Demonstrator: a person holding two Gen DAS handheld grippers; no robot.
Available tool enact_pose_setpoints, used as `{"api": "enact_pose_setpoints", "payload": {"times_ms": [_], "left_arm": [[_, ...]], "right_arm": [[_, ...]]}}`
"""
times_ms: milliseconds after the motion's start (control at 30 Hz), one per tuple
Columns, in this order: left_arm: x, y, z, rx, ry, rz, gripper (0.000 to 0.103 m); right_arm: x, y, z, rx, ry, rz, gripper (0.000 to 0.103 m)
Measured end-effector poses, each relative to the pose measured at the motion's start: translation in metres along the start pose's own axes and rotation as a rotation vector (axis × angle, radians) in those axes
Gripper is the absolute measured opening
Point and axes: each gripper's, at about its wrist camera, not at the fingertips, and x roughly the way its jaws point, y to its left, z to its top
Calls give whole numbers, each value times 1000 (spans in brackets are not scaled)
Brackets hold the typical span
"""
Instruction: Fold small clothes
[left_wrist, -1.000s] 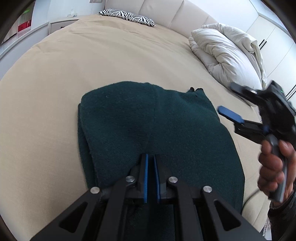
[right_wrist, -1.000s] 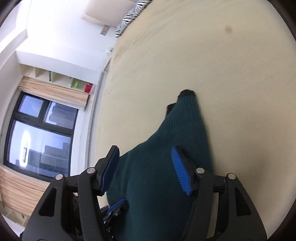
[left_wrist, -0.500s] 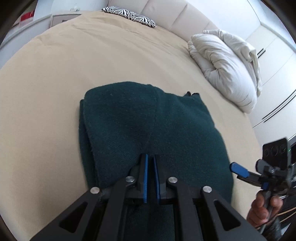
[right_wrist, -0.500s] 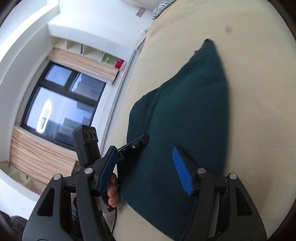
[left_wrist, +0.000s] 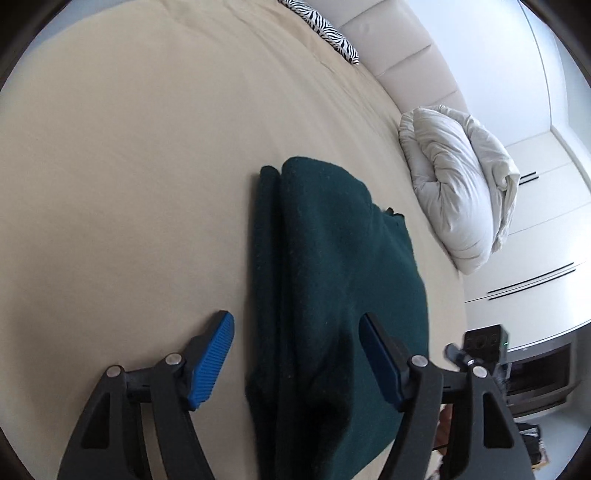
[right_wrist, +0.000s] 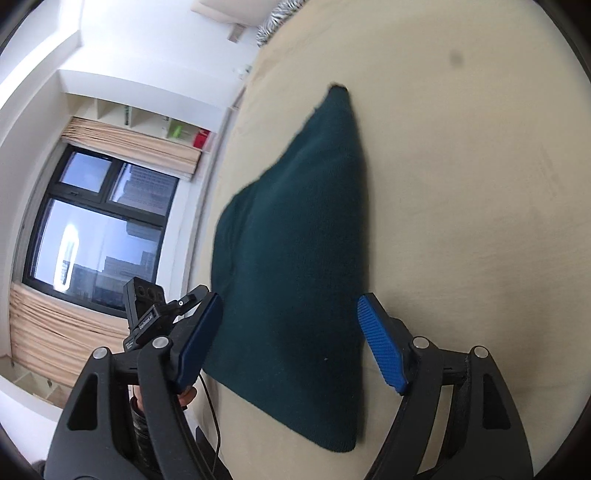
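A dark green knitted garment (left_wrist: 332, 280) lies folded flat on the beige bed (left_wrist: 129, 166). My left gripper (left_wrist: 297, 358) hovers over its near left edge, jaws opening wide, blue pads clear of the cloth, nothing held. In the right wrist view the same garment (right_wrist: 295, 258) stretches away from me. My right gripper (right_wrist: 288, 343) hangs above its near end, jaws opening, pads apart and not pressing on the knit. The other gripper's body (right_wrist: 146, 314) shows at the left with a hand under it.
A rumpled white duvet (left_wrist: 458, 192) lies on the bed's right side and a zebra-print pillow (left_wrist: 325, 29) by the headboard. White wardrobes (left_wrist: 546, 221) stand at the right. A window (right_wrist: 92, 236) with shelves above is at the bed's far side.
My left gripper has let go of the garment's edge and its jaws have spread wide while it rolled and shifted. My right gripper has widened and drawn back toward the near end.
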Motion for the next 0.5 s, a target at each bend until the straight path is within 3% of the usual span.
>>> {"api": "enact_pose_setpoints", "payload": {"times_ms": [200,267,433,500], "left_arm": [[13,-3,6,-9,54,-1,71],[16,-5,8,-12,64,4,64],[27,-9,9,19,98,26,33],[27,-10,6,28,94,29,30]], "right_arm": [[24,0,-5,-19,68,-10,75],[27,-2,-6,-1,68,0,75],[33,6,-11,-33,80,-68,69],[27,8,-11,-42,77,-101,60]]}}
